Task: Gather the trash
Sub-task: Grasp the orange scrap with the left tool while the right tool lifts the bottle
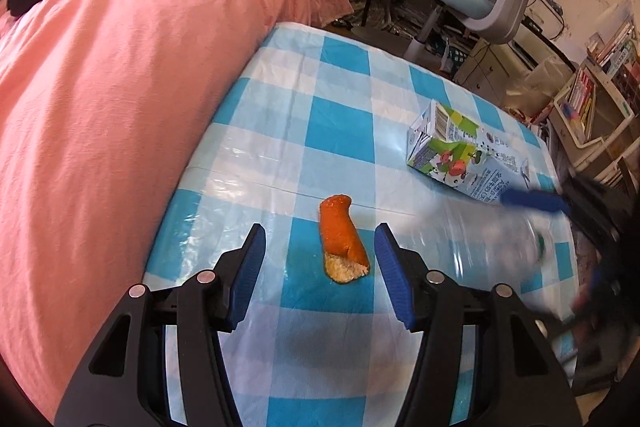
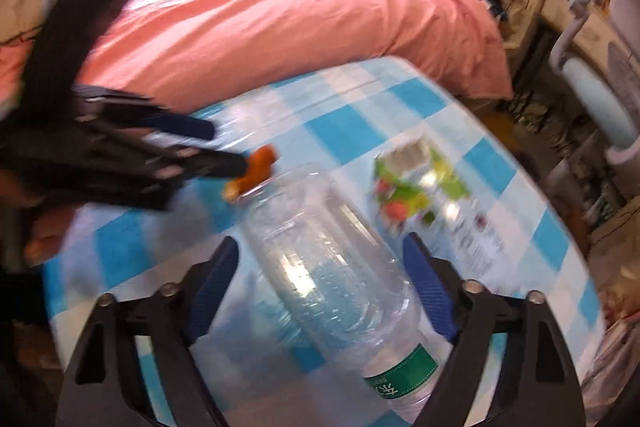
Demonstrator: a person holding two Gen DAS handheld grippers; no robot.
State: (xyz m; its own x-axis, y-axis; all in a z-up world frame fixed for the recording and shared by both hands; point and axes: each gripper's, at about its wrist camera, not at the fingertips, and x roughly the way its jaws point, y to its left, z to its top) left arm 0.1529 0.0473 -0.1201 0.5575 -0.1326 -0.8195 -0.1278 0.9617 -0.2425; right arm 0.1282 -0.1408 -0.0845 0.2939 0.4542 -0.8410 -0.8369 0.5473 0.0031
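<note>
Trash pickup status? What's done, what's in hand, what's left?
Done: nothing visibly collected; no bin in view. In hand: nothing gripped. The left gripper hangs open astride the orange peel; the right gripper straddles the clear bottle, pads not visibly pressing. Left: peel, bottle and the milk carton, all lying on the checked tablecloth.
</note>
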